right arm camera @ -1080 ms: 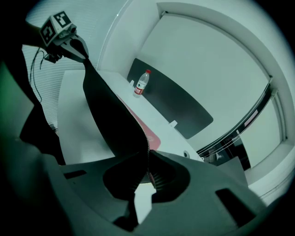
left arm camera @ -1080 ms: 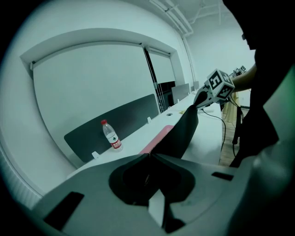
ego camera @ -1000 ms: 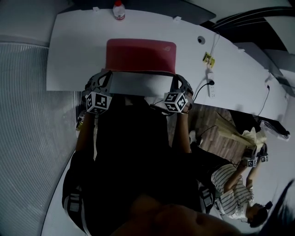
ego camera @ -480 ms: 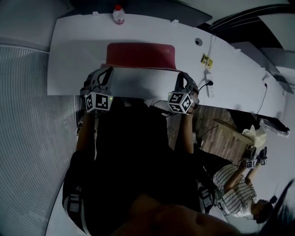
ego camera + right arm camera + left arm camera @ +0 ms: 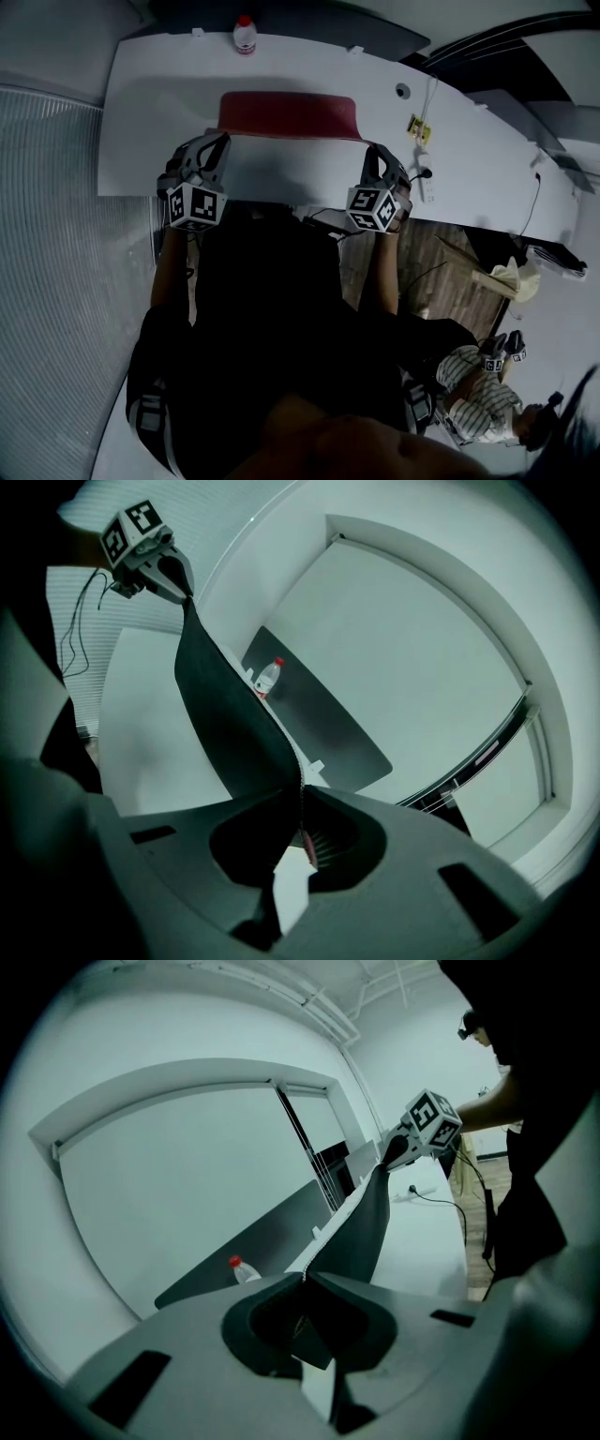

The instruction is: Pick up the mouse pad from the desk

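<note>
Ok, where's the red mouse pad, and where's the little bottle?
mouse pad (image 5: 289, 114): head view, the middle of its red face.
bottle (image 5: 245, 39): head view, its pale body just below the red cap.

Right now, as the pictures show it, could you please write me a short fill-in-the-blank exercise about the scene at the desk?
1. The mouse pad shows a ___ upper face in the head view.
2. The left gripper and the right gripper are each ___ on a near corner of it.
3. A ___ with a red cap stands at the far edge of the desk.

Missing words: red; shut; bottle.
</note>
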Demonstrator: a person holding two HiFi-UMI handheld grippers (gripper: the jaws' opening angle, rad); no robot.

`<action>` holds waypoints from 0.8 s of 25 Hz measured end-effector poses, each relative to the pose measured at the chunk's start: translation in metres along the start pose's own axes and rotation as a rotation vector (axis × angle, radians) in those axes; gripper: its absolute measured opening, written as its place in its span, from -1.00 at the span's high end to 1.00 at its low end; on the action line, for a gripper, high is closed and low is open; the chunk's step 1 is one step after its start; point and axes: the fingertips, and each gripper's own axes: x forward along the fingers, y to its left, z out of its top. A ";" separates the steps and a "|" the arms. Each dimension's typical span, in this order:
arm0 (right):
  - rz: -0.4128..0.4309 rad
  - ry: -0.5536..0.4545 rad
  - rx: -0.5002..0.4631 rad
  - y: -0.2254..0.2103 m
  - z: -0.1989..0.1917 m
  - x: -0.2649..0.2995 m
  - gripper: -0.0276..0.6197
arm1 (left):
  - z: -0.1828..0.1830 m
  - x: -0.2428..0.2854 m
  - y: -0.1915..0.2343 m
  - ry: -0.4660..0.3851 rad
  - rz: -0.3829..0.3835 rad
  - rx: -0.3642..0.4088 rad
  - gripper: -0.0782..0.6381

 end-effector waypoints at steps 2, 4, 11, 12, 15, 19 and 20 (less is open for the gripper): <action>0.007 -0.003 -0.003 -0.006 0.003 -0.002 0.88 | 0.008 -0.002 0.004 -0.015 -0.010 -0.004 0.75; 0.016 -0.005 -0.009 -0.011 0.007 -0.004 0.88 | 0.013 -0.003 0.009 -0.023 -0.020 0.000 0.75; 0.043 -0.041 -0.012 -0.032 0.028 -0.014 0.88 | 0.031 -0.010 0.028 -0.028 -0.024 0.018 0.75; 0.039 -0.046 -0.020 -0.035 0.031 -0.016 0.88 | 0.032 -0.011 0.031 -0.030 -0.022 0.013 0.75; 0.032 -0.057 -0.038 -0.043 0.040 -0.018 0.88 | 0.036 -0.014 0.038 -0.026 -0.023 0.012 0.75; 0.044 -0.058 -0.045 -0.048 0.046 -0.017 0.88 | 0.038 -0.013 0.043 -0.021 -0.045 0.023 0.75; 0.050 -0.057 -0.045 -0.048 0.047 -0.017 0.88 | 0.038 -0.013 0.044 -0.019 -0.049 0.027 0.75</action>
